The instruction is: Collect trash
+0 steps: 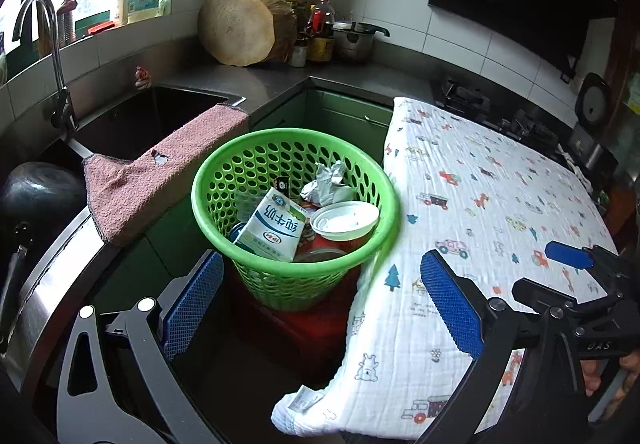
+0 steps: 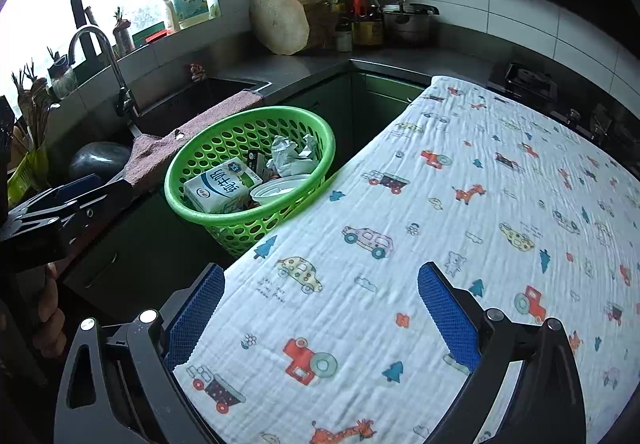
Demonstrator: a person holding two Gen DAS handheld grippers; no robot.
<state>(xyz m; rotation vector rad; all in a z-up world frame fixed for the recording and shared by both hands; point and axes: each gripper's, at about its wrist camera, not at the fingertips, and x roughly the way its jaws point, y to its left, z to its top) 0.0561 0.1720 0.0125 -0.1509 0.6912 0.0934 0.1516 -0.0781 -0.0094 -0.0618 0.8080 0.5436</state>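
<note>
Evidently, in the left wrist view, collection appears complete: the green basket (image 1: 294,212) beside the desk (image 1: 500,204) holds a milk carton (image 1: 272,228), a white lid (image 1: 344,219) and crumpled paper (image 1: 328,184). The carton leans, top toward upper left. The left tool (image 1: 322,304) stands apart, empty.

In the right wrist view, the desk cloth shows no trash. The carton's long axis runs left-right. The right tool (image 2: 320,316) stands apart, empty.

One green basket (image 1: 294,164) holds one milk carton (image 1: 270,226), one white lid (image 1: 344,219) and one crumpled paper (image 1: 326,184). One patterned cloth (image 2: 460,204) covers the table
</note>
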